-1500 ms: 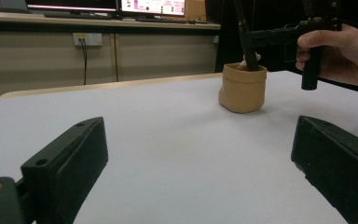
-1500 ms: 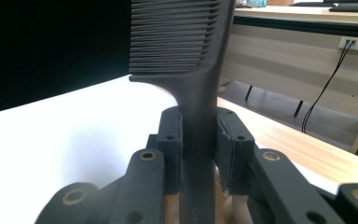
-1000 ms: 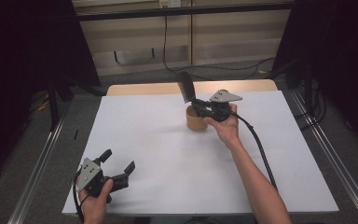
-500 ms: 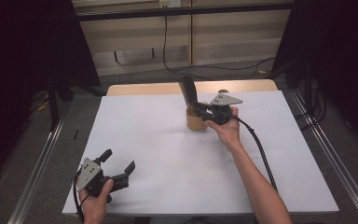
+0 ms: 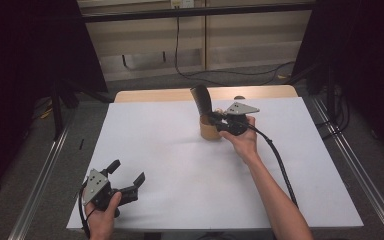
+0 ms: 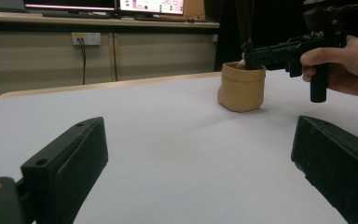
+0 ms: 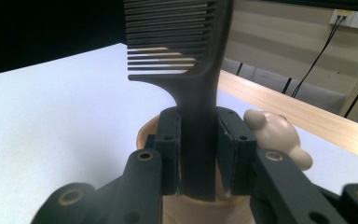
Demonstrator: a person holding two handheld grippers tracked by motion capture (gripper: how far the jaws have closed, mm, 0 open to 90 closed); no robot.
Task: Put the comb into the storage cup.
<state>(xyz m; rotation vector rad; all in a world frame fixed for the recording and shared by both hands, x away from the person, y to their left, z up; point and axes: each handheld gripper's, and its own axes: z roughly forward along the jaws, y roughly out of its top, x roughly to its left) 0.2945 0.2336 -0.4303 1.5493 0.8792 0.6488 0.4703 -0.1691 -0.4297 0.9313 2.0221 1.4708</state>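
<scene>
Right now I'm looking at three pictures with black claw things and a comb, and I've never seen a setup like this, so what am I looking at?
A person stands at a white table and holds a hand tool with a two-jaw claw in each hand. One picture is taken from a camera above, looking down on the table. The other two come from small cameras riding on each claw, looking along its black jaws.

The right claw is shut on the handle of a dark comb, held upright over a tan cup near the far edge of the table. A small beige bear-shaped figure shows at the cup's rim.

The left claw rests near the front left corner, jaws open, holding nothing.
</scene>
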